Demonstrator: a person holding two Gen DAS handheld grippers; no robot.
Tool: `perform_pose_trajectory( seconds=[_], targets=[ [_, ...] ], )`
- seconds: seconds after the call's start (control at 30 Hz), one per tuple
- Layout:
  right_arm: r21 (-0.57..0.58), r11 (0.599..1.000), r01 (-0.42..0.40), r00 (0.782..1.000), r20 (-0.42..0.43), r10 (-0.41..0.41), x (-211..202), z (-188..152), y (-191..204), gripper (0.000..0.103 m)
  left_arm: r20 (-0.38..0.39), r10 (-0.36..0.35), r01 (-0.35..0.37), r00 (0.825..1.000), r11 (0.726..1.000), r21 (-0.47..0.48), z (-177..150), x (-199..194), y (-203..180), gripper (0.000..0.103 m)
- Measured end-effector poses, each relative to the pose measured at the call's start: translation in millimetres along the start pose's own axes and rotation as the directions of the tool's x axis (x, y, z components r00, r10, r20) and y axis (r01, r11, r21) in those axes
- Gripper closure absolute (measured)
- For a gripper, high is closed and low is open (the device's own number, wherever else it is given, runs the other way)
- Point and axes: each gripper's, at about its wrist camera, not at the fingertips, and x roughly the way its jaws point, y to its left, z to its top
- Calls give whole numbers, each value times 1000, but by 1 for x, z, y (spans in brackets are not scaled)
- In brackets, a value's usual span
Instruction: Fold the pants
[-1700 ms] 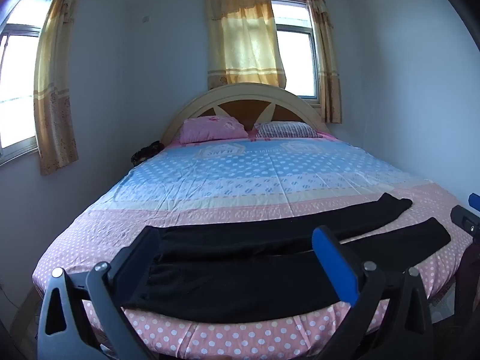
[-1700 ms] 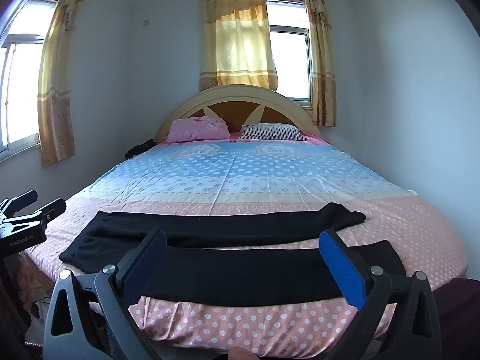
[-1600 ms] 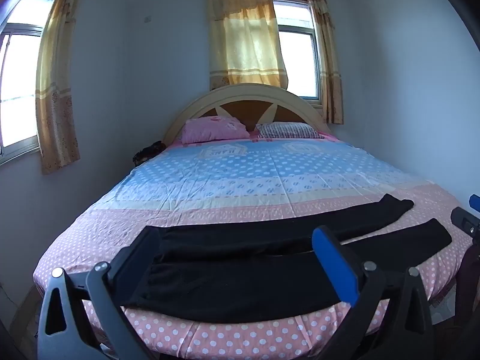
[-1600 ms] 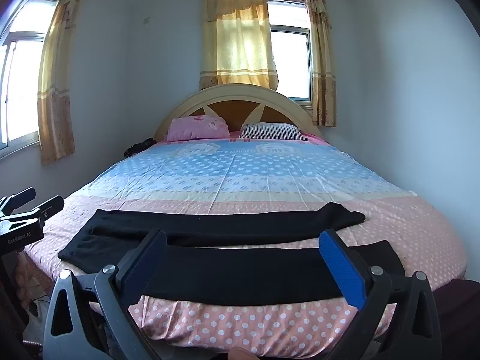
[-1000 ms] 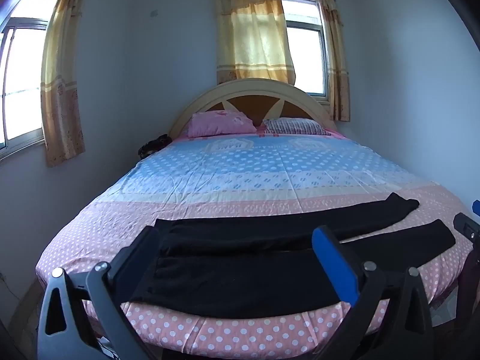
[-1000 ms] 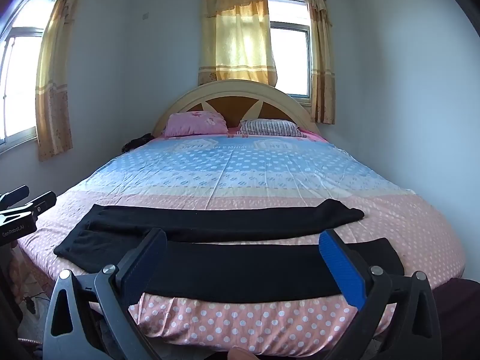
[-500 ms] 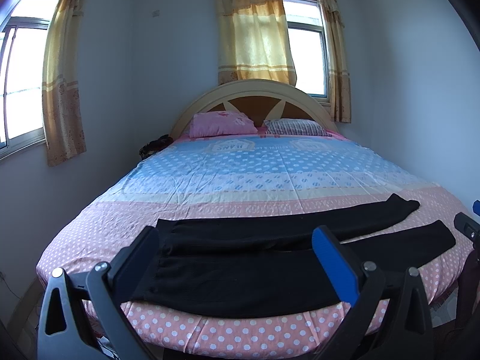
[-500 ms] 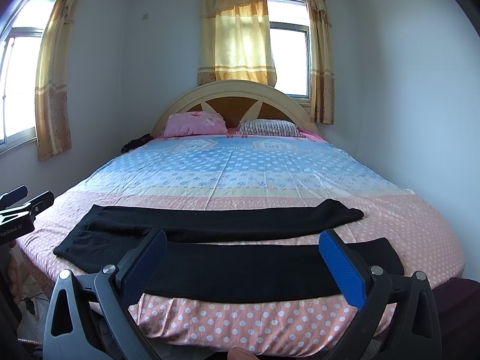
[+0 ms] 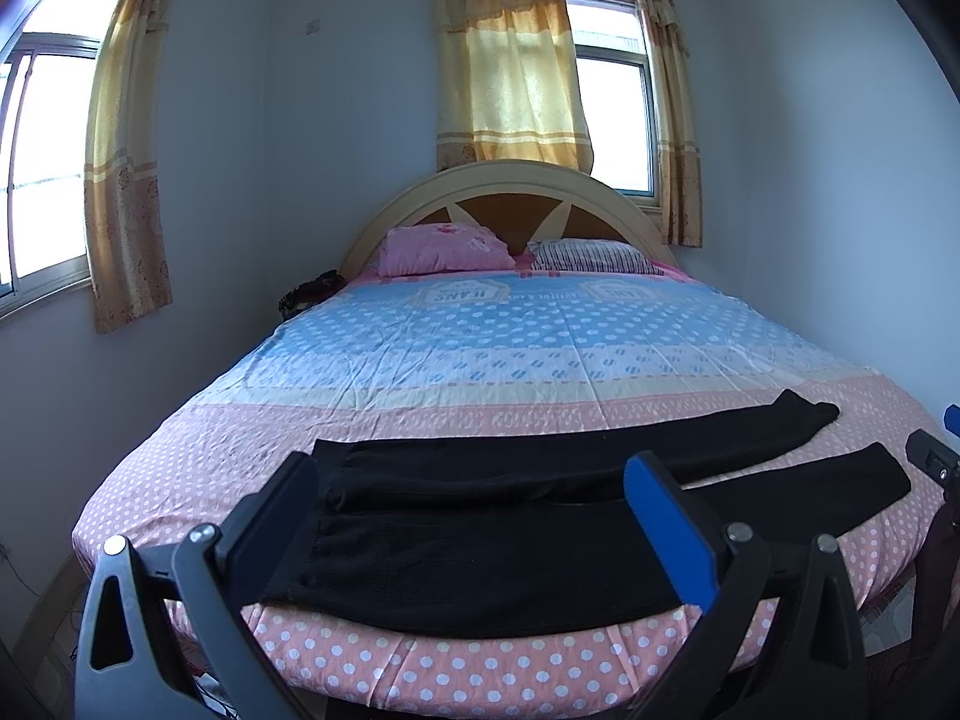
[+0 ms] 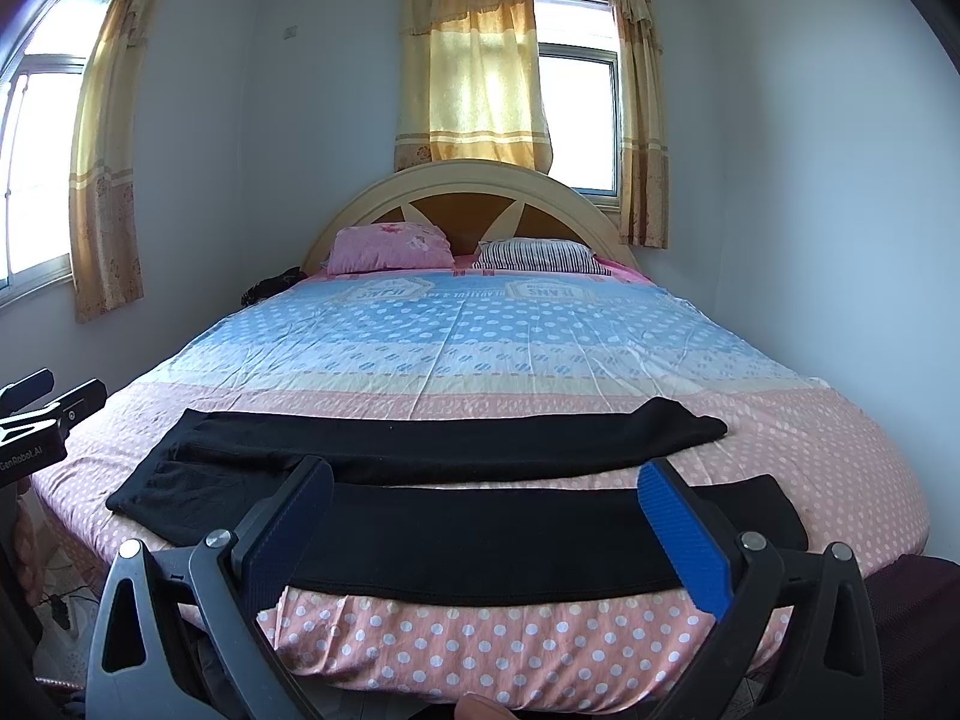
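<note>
Black pants (image 9: pixel 492 546) lie flat across the foot of the bed, waist at the left, both legs stretched to the right with a narrow gap between them. In the right wrist view the same pants (image 10: pixel 480 534) span the near edge. My left gripper (image 9: pixel 468 510) hangs open in front of the waist end, nothing between its fingers. My right gripper (image 10: pixel 486 516) is open too, held before the near leg, short of the cloth. The other gripper's tip (image 9: pixel 933 465) peeks in at the right edge, and the left one (image 10: pixel 36 420) at the left edge.
The bed (image 9: pixel 540 348) has a dotted pink and blue sheet, a pink pillow (image 9: pixel 444 249) and a striped pillow (image 9: pixel 594 257) at the headboard. Walls stand close on both sides. Curtained windows are behind and at left. A dark bundle (image 9: pixel 309 294) sits left of the bed.
Both grippers have drifted slightly back and upward, so the bed's front edge shows more. The pants have not moved and both grippers stay open.
</note>
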Motion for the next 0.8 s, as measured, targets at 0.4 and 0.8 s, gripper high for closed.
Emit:
perform_pose_trajectory(
  seconds=[0.4,0.8],
  targets=[
    [-2,1000,-3,1000,-4,3,0,0,-1,1,0,1,-1,1000,1000,0,-1,-1,-2,0],
    [-8,1000,0,1000,-12,0,4,-1,-1,1,-7,3,-3,1000,1000,-1,-6,1,-3,0]
  ],
)
